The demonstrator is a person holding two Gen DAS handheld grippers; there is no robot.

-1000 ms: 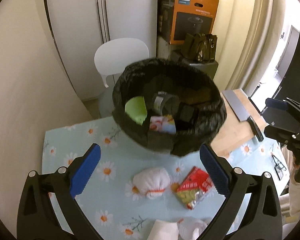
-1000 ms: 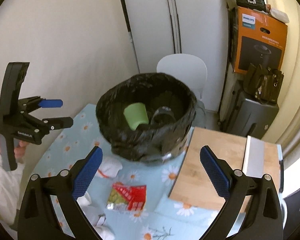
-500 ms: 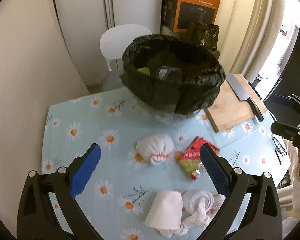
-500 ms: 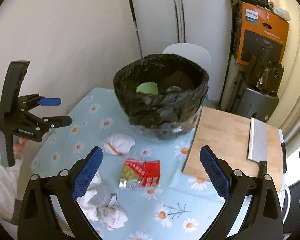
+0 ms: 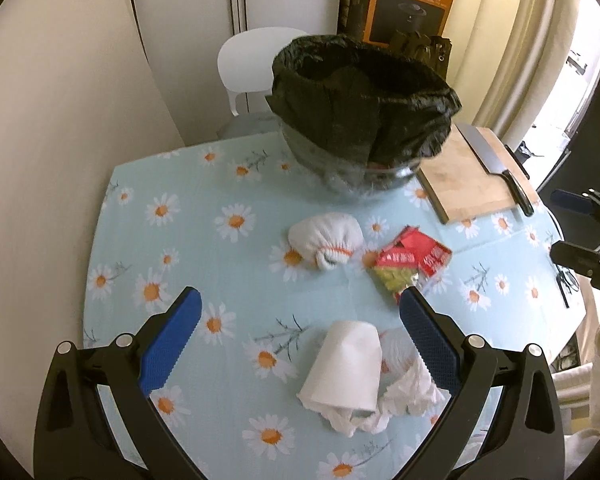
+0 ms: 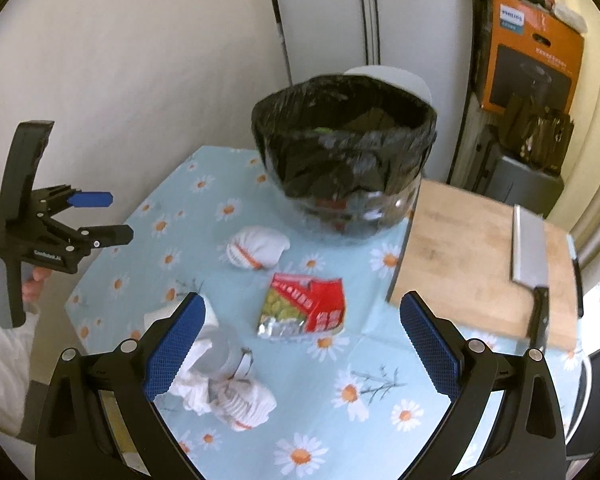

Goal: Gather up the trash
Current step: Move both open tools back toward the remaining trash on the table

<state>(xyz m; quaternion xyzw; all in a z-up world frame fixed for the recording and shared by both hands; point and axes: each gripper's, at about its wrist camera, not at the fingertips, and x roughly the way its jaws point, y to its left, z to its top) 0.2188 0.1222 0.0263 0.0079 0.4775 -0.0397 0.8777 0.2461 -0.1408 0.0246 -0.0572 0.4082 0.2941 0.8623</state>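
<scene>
A bin lined with a black bag point(image 5: 364, 116) point(image 6: 344, 152) stands at the far side of the daisy-print table point(image 5: 204, 240). In front of it lie a white balled sock with orange trim point(image 5: 326, 240) point(image 6: 256, 250), a red and green snack wrapper point(image 5: 410, 264) point(image 6: 304, 308), a white paper cup point(image 5: 348, 368) on its side and crumpled white tissues point(image 5: 404, 392) point(image 6: 224, 396). My left gripper point(image 5: 300, 320) point(image 6: 104, 218) hovers open above the near table, over the cup. My right gripper point(image 6: 300, 320) point(image 5: 568, 224) is open too, above the wrapper.
A wooden cutting board point(image 5: 468, 176) point(image 6: 476, 256) with a cleaver point(image 5: 496, 164) point(image 6: 530, 256) lies right of the bin. A white chair point(image 5: 256, 60), an orange box point(image 5: 412, 0) and a bag stand behind the table. Glasses point(image 5: 564, 284) rest at the table's right edge.
Both grippers have pulled back and away from the bin toward the near table. The bin's inside has dropped out of sight, and the cup and tissues have come into view.
</scene>
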